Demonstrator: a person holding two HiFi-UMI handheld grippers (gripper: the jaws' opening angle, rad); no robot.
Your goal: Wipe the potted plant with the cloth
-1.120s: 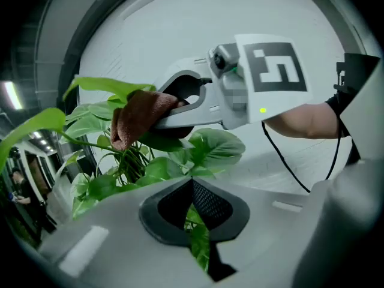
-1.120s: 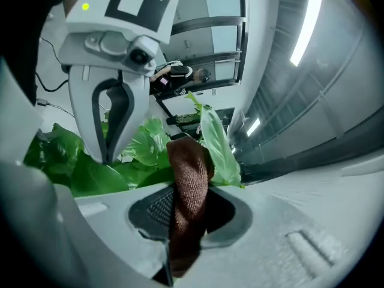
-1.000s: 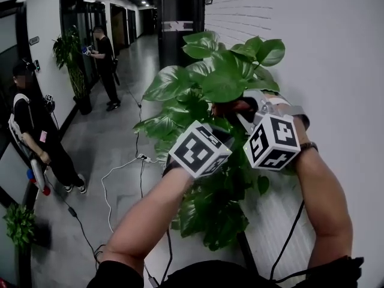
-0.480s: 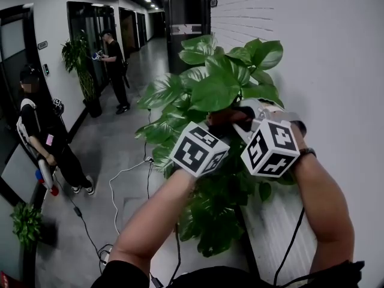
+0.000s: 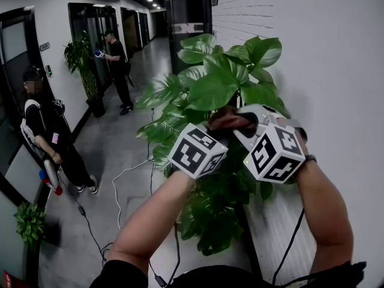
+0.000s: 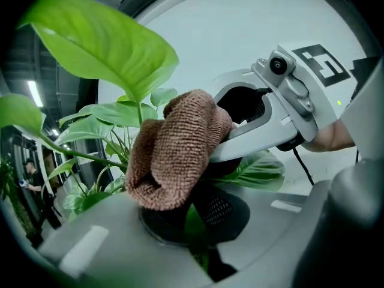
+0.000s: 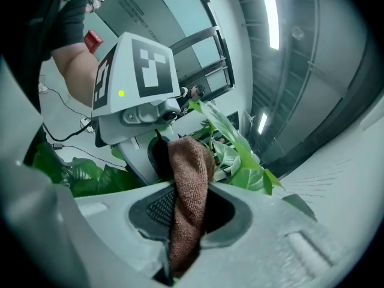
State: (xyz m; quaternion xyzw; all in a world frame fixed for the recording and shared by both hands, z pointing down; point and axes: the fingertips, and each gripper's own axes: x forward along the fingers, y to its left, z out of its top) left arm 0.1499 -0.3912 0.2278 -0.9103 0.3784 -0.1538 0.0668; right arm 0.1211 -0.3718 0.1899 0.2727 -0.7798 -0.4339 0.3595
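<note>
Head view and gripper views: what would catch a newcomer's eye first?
The leafy potted plant fills the middle of the head view, beside a white wall. In its foliage the right tool pinches a brown cloth, held against the left tool, which clamps a leaf. Two people stand in the corridor at left.

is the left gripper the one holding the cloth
No, the cloth is pinched between the jaws of the right gripper, while the left gripper is closed on a leaf.
</note>
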